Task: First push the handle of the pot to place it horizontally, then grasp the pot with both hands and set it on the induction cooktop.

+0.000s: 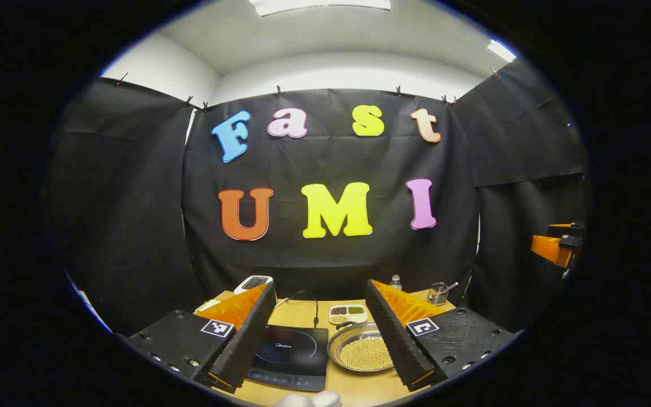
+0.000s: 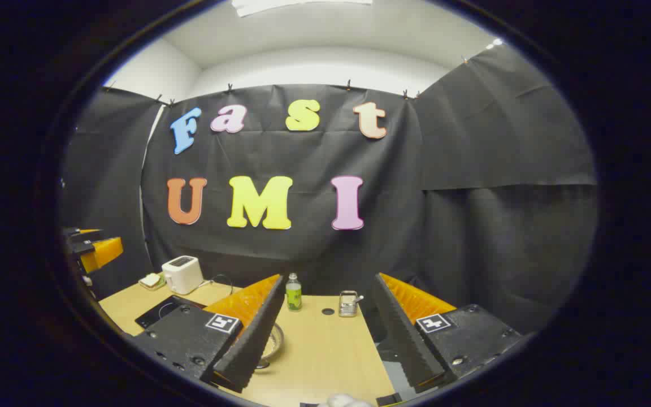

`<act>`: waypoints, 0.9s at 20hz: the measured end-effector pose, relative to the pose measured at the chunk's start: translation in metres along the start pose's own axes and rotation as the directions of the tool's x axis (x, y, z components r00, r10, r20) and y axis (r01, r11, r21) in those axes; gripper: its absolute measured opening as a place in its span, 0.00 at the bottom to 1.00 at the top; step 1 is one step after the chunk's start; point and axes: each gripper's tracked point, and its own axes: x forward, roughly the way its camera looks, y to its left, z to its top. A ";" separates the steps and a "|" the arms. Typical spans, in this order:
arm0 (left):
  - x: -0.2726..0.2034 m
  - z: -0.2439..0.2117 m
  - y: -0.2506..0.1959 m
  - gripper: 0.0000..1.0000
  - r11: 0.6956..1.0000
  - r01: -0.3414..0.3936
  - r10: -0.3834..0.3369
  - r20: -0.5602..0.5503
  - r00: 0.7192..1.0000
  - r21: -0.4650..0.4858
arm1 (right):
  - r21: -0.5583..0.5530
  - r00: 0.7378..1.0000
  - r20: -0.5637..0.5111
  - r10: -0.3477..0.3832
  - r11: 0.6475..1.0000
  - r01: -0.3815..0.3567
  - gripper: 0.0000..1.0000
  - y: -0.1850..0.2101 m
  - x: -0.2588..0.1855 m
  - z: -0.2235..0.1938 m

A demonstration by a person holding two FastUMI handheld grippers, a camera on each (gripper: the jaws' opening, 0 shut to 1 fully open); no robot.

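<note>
In the left gripper view, the left gripper [image 1: 317, 362] hangs above the wooden table [image 1: 359, 390] with its jaws spread wide and nothing between them. The metal pot [image 1: 361, 349], holding small yellow beans, sits on the table just right of the induction cooktop [image 1: 294, 356]; its dark handle [image 1: 343, 325] points away toward a divided dish [image 1: 348, 312], so the push seems not yet made.

In the right gripper view, the right gripper [image 2: 325, 353] is likewise wide apart and empty, raised, likely ready to approach. The pot's rim [image 2: 273, 342] peeks beside its left finger; the cooktop [image 2: 161, 310] lies farther left, beyond the pot.
</note>
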 end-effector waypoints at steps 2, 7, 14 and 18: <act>-0.002 0.001 0.000 0.87 1.000 0.003 -0.003 0.002 1.000 0.000 | -0.008 1.000 0.002 -0.003 1.000 0.003 0.96 0.000 -0.002 0.002; -0.006 0.002 0.004 0.95 1.000 0.012 -0.011 0.009 1.000 -0.008 | 0.017 1.000 0.005 -0.023 1.000 0.023 0.96 0.001 -0.005 0.006; -0.011 -0.004 0.019 0.95 1.000 0.012 -0.012 0.012 1.000 0.003 | -0.005 1.000 -0.016 -0.025 1.000 0.025 0.96 0.014 -0.001 -0.002; -0.016 -0.009 0.026 0.95 1.000 0.011 -0.011 0.009 1.000 0.013 | 0.037 0.997 -0.068 0.028 0.999 -0.026 0.99 0.037 0.009 -0.013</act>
